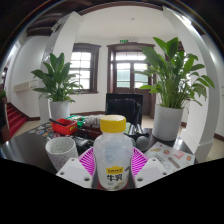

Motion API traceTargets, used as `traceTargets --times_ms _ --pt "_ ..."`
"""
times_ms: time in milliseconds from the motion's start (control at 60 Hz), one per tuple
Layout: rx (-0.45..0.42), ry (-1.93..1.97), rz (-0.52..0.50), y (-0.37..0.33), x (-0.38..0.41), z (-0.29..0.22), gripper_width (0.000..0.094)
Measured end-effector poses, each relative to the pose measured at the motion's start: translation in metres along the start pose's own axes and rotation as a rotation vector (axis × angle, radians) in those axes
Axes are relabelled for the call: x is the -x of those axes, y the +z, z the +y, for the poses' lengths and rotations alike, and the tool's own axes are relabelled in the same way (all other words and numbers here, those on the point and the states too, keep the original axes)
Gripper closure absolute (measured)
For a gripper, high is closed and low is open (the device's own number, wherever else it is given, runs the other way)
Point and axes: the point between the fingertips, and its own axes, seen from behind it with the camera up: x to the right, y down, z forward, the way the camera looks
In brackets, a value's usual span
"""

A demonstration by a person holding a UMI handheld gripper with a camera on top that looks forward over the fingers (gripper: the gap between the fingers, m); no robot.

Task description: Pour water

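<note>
A white plastic bottle (113, 158) with a yellow cap (114, 124) and a yellow label stands upright between my fingers. My gripper (113, 165) is shut on it, with the pink pads (88, 161) pressed against both its sides. A white cup (61, 152) stands on the dark table (25, 150) just left of the bottle, beside the left finger. The bottle's base is hidden behind the gripper body.
A red object (64, 126) and other clutter lie on the table beyond the cup. A black chair (124, 108) stands behind the bottle. Potted plants stand left (57, 85) and right (170, 85). Papers (168, 152) lie to the right.
</note>
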Motion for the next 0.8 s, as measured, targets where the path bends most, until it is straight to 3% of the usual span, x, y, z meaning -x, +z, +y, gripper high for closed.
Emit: traceTargets --times_ms 250,417,800 --pt "0.028 0.041 0.011 -0.003 -0.003 0.002 0.0346" --pt "0.071 0.062 0.079 -0.029 -0.007 0.005 0.0100" --pt "0.172 0.125 0.208 -0.197 0.044 0.022 0.0080"
